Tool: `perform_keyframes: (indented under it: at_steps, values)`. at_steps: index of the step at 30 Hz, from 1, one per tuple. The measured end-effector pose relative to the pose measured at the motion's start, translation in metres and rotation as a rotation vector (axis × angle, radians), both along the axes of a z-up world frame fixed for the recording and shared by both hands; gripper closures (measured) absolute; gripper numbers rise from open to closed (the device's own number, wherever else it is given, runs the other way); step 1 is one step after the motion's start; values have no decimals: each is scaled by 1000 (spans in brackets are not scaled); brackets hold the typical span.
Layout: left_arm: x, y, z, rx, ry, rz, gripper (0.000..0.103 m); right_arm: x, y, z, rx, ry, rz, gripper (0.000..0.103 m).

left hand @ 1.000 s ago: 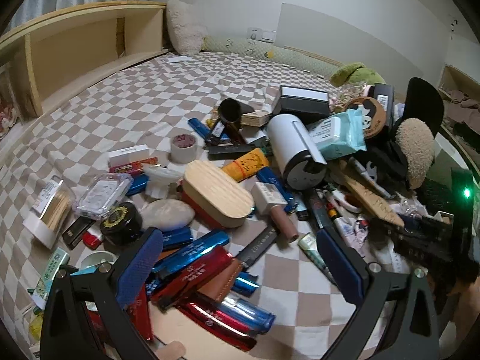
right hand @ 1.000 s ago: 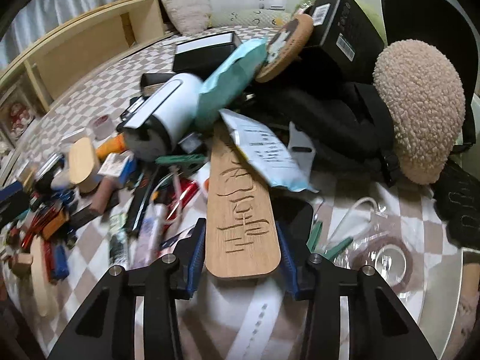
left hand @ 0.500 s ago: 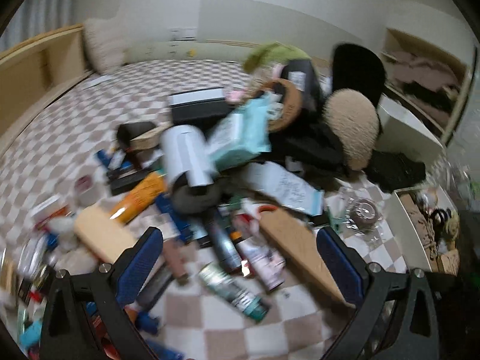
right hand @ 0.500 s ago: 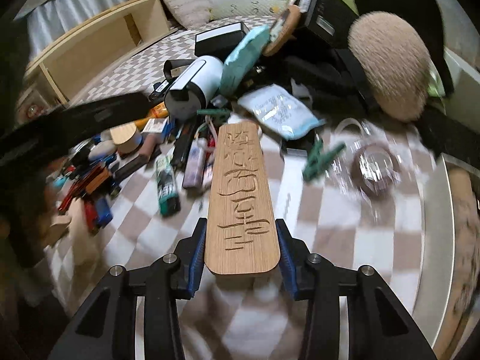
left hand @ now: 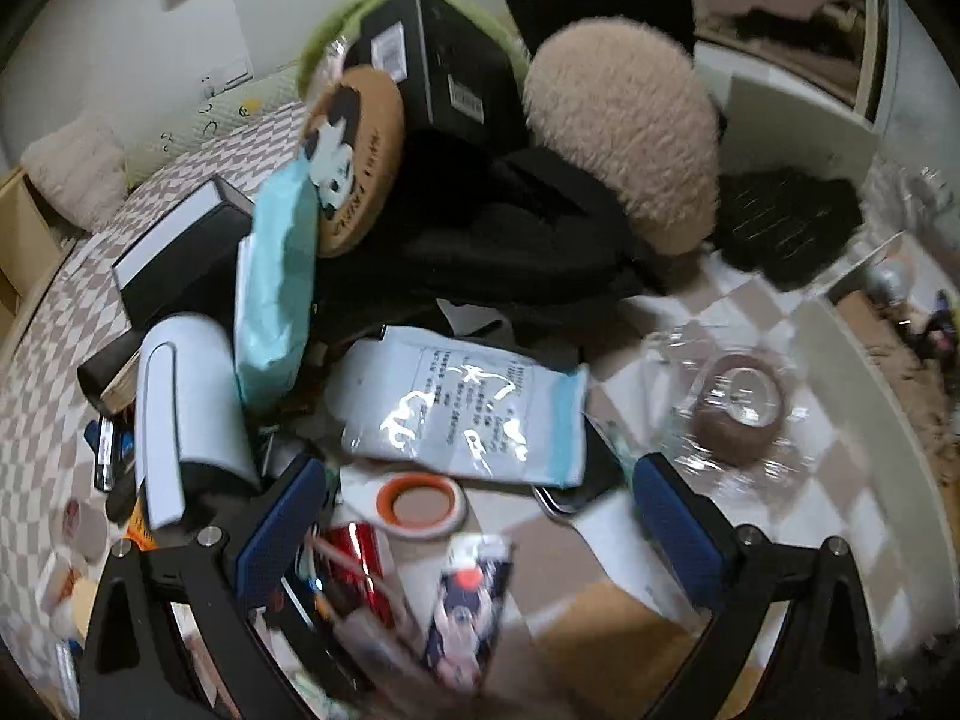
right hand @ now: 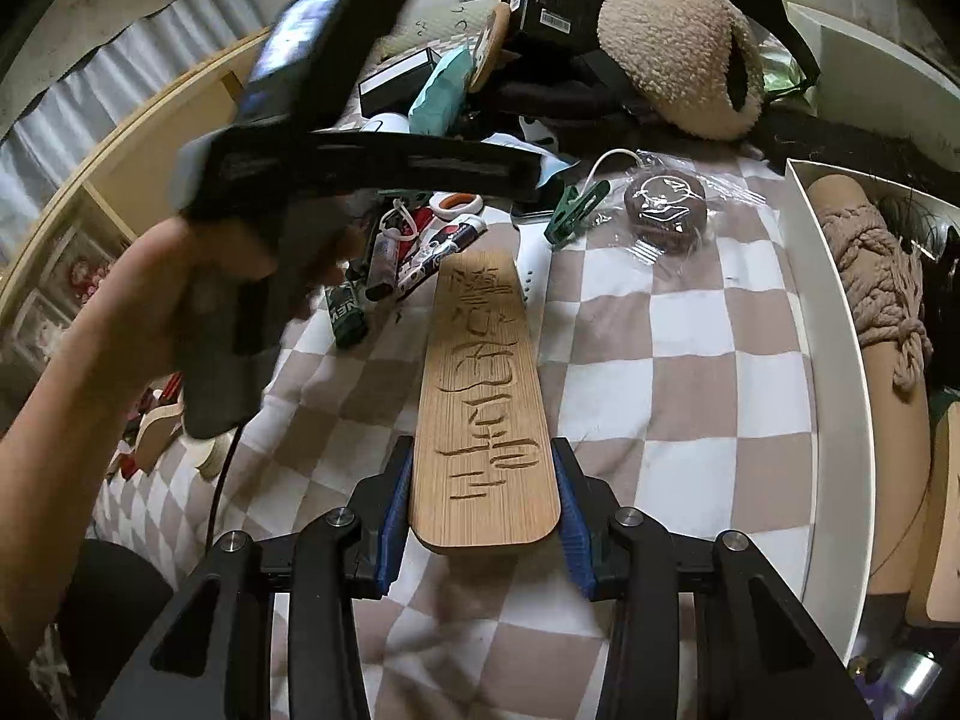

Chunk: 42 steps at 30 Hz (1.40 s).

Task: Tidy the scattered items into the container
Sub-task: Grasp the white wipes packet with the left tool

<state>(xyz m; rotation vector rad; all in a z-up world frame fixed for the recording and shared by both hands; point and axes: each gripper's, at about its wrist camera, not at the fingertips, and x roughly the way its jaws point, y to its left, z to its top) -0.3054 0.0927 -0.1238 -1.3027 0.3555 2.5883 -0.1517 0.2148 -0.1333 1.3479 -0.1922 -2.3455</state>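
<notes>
Between the pads of the right tongs (right hand: 485, 516) a carved wooden board (right hand: 486, 408) is gripped, lifted over the checked bed (right hand: 672, 372), with the white container (right hand: 831, 360) seen to their right. Ahead of the left tongs (left hand: 480, 528), held wide apart and empty, a tape ring (left hand: 420, 504) is seen.

White letters "NEW" stand on a dark green tube (right hand: 347, 317) lying on the checked bedspread. Large characters are carved along the wooden plaque (right hand: 485, 402), too stylised to read. Print on the white packet (left hand: 465, 414) and round brown cushion (left hand: 354, 159) is blurred.
</notes>
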Motion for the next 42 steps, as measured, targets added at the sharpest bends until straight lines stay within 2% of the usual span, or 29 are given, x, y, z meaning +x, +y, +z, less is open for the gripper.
perform_keyframes:
  at_steps: [5,13,15,22,29,31,32,33,36,40,42]
  values:
    - [-24,4,-16,-56,-35,15,0,1,3,-2,-25,-6,-3,59]
    - [-48,-2,-24,12,-77,66,0,8,7,1,-48,-10,-12,59]
    - [-46,-3,-24,19,-70,60,1,7,7,2,-57,-12,-17,59]
    - [-28,-4,-18,38,-41,41,21,10,6,-2,-64,-31,-20,59]
    - [0,2,-12,28,-34,-16,26,17,3,-6,-54,-40,-32,59]
    - [9,0,-10,30,-30,-21,27,16,3,-5,-40,-22,-53,50]
    - [13,-1,-9,31,-29,-22,27,15,3,-5,-35,-15,-61,30]
    - [18,-4,-8,35,-29,-25,27,13,3,-5,-37,-12,-60,22]
    - [22,-11,-7,45,-22,-27,28,7,0,-4,-38,-7,-54,22]
    - [37,-21,1,86,-5,-14,28,-4,-16,-10,51,2,-11,24]
    - [46,-27,8,106,9,-7,28,-7,-27,-14,118,19,14,37]
